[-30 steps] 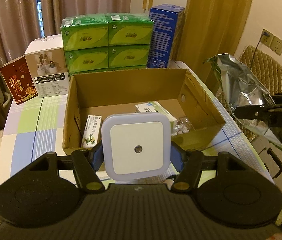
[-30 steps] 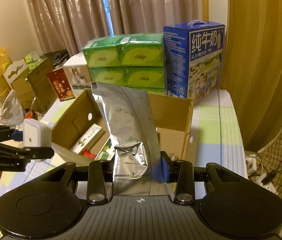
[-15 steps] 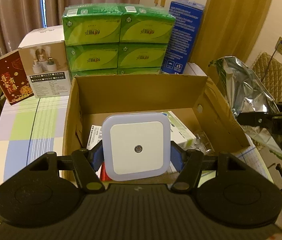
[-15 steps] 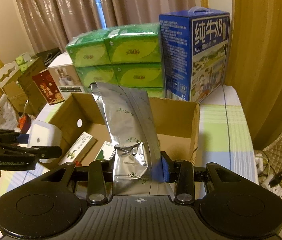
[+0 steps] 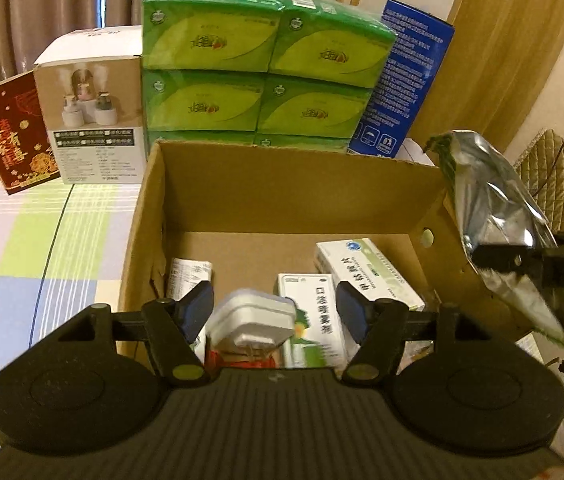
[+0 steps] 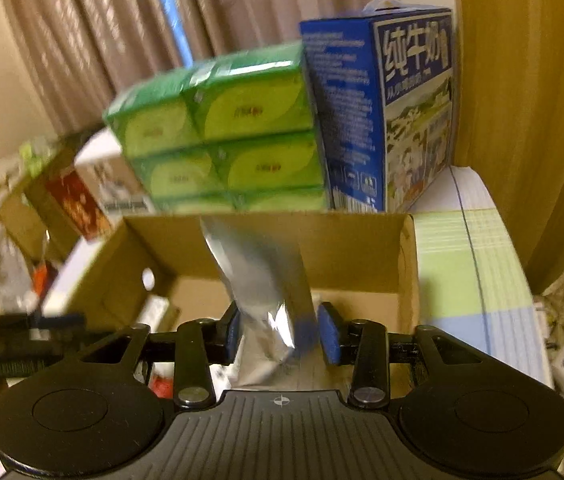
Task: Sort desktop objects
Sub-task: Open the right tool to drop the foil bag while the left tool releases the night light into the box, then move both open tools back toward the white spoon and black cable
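The open cardboard box [image 5: 290, 196] stands in front of me and holds several medicine boxes [image 5: 314, 316]. My left gripper [image 5: 273, 312] is open above the box. The white square night light [image 5: 251, 318] lies tipped below and between the jaws, free of them. My right gripper [image 6: 279, 330] is open above the box [image 6: 358, 248]. The silver foil bag [image 6: 261, 280] hangs between its jaws with gaps on both sides. In the left wrist view the bag [image 5: 494, 216] shows at the box's right wall, by the right gripper's finger.
Behind the box stand stacked green tissue packs [image 5: 265, 60], a blue milk carton [image 5: 406, 76], a white humidifier box [image 5: 93, 120] and a red box [image 5: 11, 140]. The checked tablecloth [image 5: 49, 240] lies to the left. A quilted chair [image 5: 562, 188] is at right.
My left gripper opened and the night light dropped from its jaws into the box. My right gripper opened and moved over the box; the foil bag slid lower between its jaws.
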The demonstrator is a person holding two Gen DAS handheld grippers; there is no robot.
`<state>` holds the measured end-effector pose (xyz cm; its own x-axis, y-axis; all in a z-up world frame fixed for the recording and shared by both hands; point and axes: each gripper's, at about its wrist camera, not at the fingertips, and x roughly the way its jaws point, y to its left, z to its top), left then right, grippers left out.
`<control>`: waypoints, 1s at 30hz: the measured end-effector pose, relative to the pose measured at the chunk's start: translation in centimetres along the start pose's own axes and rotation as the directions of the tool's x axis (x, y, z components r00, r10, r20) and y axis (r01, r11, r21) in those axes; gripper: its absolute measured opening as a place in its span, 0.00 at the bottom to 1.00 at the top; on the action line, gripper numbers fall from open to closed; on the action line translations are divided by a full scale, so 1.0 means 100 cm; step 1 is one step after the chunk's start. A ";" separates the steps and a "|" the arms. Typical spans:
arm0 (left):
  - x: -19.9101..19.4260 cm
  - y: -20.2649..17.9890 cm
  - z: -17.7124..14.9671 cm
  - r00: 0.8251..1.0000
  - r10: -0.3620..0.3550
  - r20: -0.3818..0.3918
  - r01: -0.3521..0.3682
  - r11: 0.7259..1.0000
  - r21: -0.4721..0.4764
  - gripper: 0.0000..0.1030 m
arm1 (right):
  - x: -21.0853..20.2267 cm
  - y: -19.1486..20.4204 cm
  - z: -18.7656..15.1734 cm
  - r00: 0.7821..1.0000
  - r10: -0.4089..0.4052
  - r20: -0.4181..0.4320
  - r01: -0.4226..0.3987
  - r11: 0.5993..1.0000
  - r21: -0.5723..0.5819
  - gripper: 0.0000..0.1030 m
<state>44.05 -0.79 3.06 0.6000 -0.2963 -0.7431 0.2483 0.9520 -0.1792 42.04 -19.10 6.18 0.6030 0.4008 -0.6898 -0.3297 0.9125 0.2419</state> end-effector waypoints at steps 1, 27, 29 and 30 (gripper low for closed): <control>-0.001 0.002 -0.002 1.000 0.000 0.002 0.000 1.000 -0.006 0.62 | -0.001 -0.001 0.001 1.000 0.005 0.007 -0.005 1.000 0.011 0.56; -0.107 -0.029 -0.072 0.999 -0.009 0.045 0.007 0.998 0.058 0.82 | -0.123 0.011 -0.110 1.000 -0.009 -0.001 0.009 0.998 -0.068 0.97; -0.120 -0.035 -0.085 0.999 -0.007 0.045 0.004 0.998 0.065 0.83 | -0.134 0.014 -0.123 1.000 -0.011 -0.017 0.010 0.997 -0.076 0.98; -0.126 -0.038 -0.092 0.999 -0.007 0.045 0.004 0.998 0.068 0.86 | -0.138 0.016 -0.128 1.000 -0.011 -0.024 0.009 0.997 -0.082 0.98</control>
<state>28.59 0.07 7.19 0.6319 -0.3060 -0.7121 0.3014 0.9435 -0.1379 23.87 -24.24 7.38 0.5892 0.3886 -0.7085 -0.3830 0.9063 0.1786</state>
